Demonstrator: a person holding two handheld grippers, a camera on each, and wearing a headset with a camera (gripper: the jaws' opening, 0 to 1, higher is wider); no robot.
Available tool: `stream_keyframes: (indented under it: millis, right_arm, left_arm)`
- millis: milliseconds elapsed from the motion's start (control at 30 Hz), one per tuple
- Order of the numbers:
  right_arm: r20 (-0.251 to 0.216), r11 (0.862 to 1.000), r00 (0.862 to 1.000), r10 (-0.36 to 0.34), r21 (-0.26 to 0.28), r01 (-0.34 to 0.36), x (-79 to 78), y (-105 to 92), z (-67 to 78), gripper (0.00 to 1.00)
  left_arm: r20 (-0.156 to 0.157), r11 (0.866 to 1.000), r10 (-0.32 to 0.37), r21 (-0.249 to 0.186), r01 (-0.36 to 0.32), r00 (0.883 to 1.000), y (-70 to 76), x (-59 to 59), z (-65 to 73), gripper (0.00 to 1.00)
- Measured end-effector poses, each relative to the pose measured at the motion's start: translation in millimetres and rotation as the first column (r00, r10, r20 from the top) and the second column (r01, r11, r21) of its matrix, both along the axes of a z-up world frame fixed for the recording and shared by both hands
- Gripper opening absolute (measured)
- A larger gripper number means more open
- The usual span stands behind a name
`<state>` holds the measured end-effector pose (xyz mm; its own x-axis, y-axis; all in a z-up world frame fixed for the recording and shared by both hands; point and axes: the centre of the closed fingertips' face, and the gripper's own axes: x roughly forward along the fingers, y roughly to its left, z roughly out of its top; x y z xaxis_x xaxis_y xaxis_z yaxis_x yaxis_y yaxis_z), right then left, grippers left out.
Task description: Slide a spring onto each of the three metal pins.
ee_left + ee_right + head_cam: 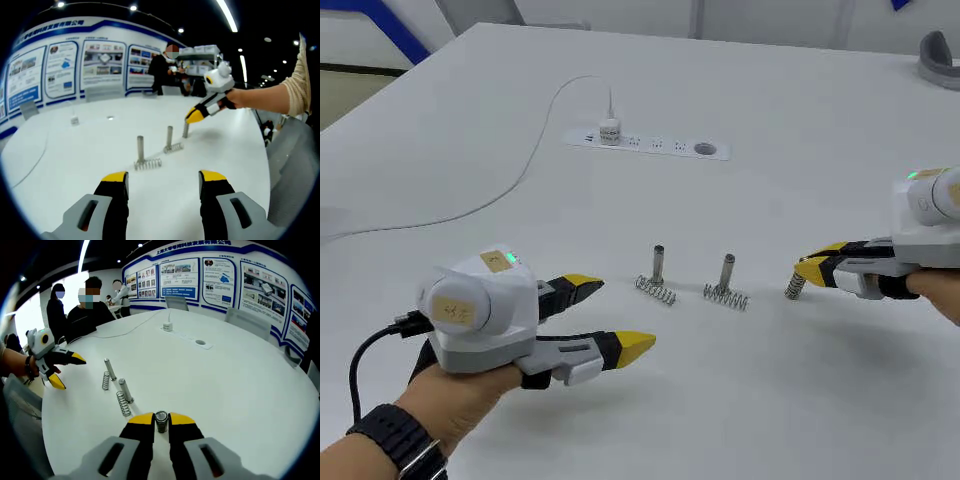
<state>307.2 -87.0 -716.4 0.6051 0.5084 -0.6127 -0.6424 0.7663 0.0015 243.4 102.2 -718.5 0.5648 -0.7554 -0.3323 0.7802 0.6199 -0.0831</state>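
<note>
- Round white table carries everything. A flat white power strip with a thin white cable lies well beyond both grippers.
- Room: blue-and-white wall display panels, grey chairs at the table's far edge, and people behind the left gripper.
- Left gripper, grey with yellow tips, has its jaws wide apart with nothing between them.
- Short upright metal pin stands ahead of the left gripper's tips. A loose steel coil spring lies flat at its base.
- Second upright metal pin stands between that pin and the right gripper. A second loose coil spring lies at its base.
- Right gripper has its jaws nearly closed, pinching a third coil spring at the tips. The spring is tilted, with its lower end on the table. Can't tell if there's a pin inside.
</note>
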Motion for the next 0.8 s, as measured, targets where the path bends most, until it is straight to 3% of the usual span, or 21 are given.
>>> stream_keyframes:
  millis: [533,800]
  right_arm:
    - [0.004,1.0,1.0,0.001,-0.003,-0.001,-1.1,1.4,-1.6,0.17]
    - [0.069,1.0,0.998,0.004,0.004,-0.004,-2.9,2.7,22.1,0.22]
  left_arm:
    - [0.001,1.0,-0.001,-0.001,0.001,1.0,-1.5,0.3,0.5,0.58]
    - [0.004,1.0,-0.003,-0.003,0.003,1.0,-1.8,0.7,1.4,0.58]
